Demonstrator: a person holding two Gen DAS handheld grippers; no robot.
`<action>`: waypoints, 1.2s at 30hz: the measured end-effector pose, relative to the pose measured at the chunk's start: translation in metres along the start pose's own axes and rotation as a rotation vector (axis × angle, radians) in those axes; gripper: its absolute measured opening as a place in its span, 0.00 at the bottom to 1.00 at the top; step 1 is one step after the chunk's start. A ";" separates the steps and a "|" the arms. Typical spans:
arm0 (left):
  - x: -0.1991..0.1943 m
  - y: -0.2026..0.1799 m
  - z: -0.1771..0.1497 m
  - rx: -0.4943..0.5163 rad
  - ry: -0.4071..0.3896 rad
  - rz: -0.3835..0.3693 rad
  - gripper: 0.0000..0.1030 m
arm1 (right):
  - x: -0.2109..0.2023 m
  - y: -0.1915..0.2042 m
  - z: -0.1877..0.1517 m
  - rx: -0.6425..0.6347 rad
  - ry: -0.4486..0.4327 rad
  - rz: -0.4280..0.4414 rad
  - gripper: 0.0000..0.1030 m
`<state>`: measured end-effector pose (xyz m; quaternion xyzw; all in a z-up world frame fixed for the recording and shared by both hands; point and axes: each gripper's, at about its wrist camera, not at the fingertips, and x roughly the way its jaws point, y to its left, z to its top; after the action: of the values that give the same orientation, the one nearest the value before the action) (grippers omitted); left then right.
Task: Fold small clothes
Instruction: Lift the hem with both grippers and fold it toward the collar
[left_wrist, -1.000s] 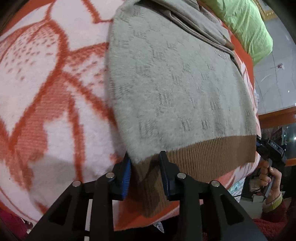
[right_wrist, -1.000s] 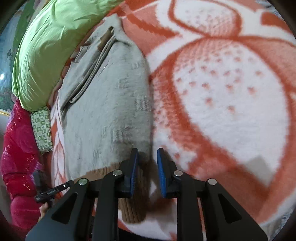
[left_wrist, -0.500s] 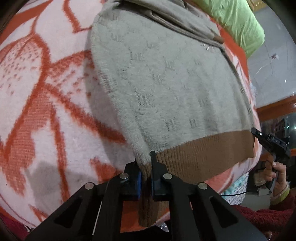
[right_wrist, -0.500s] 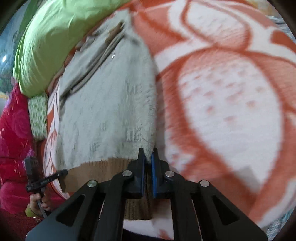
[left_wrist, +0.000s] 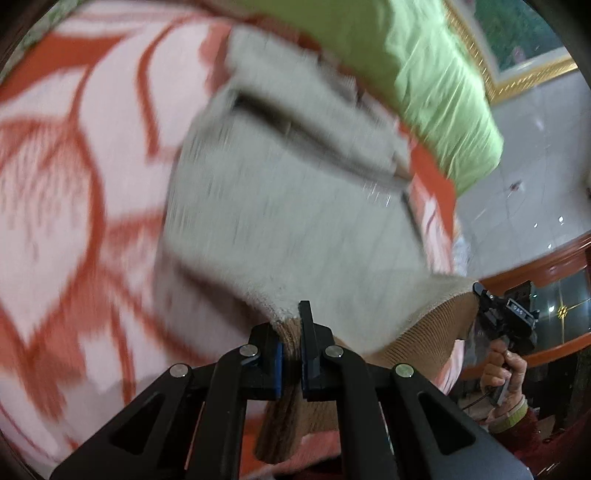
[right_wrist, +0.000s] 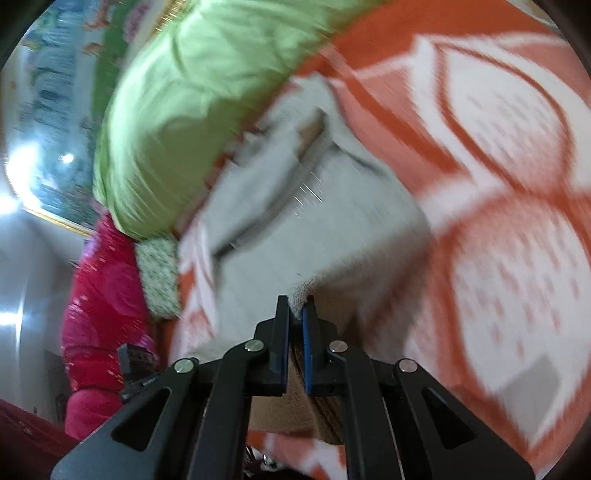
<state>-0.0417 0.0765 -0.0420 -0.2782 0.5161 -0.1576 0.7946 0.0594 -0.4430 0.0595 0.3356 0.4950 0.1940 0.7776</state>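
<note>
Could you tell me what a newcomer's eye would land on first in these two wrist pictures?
Most likely the grey sweater in mid-frame, lying on an orange-and-white patterned blanket, its brown ribbed hem raised off the blanket at the near end. The left gripper and the right gripper are each clamped on a hem corner. Behind the sweater sits a bright green pillow.

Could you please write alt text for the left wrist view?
The left gripper is shut on the brown ribbed hem of a grey sweater, lifting it off an orange-and-white blanket. A green pillow lies beyond.
</note>
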 end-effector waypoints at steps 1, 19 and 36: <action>-0.002 -0.002 0.015 0.004 -0.028 -0.010 0.04 | 0.007 0.007 0.015 -0.007 -0.015 0.027 0.07; 0.110 0.039 0.286 -0.097 -0.197 0.079 0.04 | 0.193 0.005 0.250 0.009 -0.053 -0.102 0.07; 0.087 -0.022 0.195 0.182 -0.085 0.020 0.17 | 0.152 0.026 0.198 -0.158 -0.067 -0.002 0.37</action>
<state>0.1727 0.0674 -0.0314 -0.2062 0.4682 -0.1836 0.8394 0.3044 -0.3941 0.0372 0.2791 0.4520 0.2204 0.8180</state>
